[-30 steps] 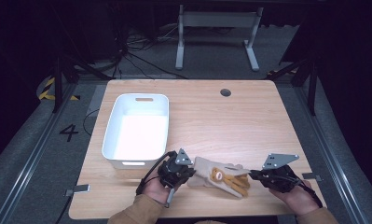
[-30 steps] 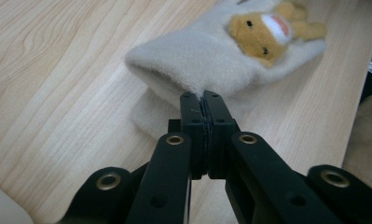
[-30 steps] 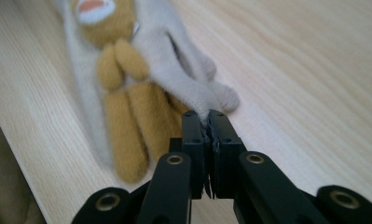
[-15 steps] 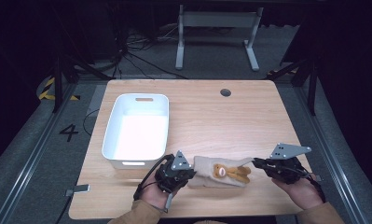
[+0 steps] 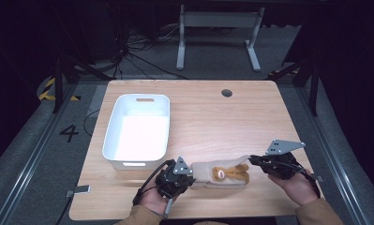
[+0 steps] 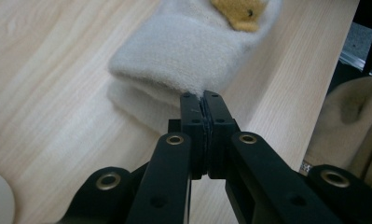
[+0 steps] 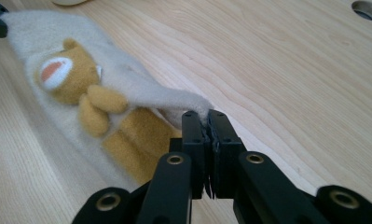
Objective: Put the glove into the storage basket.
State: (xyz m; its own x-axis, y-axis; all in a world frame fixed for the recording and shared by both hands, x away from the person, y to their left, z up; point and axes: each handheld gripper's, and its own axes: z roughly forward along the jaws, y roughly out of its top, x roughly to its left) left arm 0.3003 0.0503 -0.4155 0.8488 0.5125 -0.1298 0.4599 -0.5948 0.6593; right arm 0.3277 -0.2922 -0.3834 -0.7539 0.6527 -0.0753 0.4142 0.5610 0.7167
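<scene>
Near the front edge of the wooden table (image 5: 269, 117) lies a cream fleece cloth (image 5: 208, 171) with a little brown bear (image 5: 227, 172) sewn on it, and the person holds it at both ends. The left gripper (image 6: 203, 103) is clenched on the folded end of the cloth at about 9 o'clock from the bear. The right gripper (image 7: 208, 120) is clenched on a thin corner of the cloth at about 3 o'clock, and this corner is pulled into a point between the jaws.

I think the right grip is the weak one. The jaws bite only the very tip of the fleece, so a strong pull apart or a quick lift can slide it out, and then the cloth will hang from the left side only. The cloth also lies close to the table edge at 6 o'clock, so a dropped end may fall over it.

The white plastic bin (image 5: 138, 131) stands at about 11 o'clock from the cloth, near the left gripper but apart from it. Nothing stands between the cloth and the bin. A small round hole (image 5: 227, 93) is at 12 o'clock, far from the work.
</scene>
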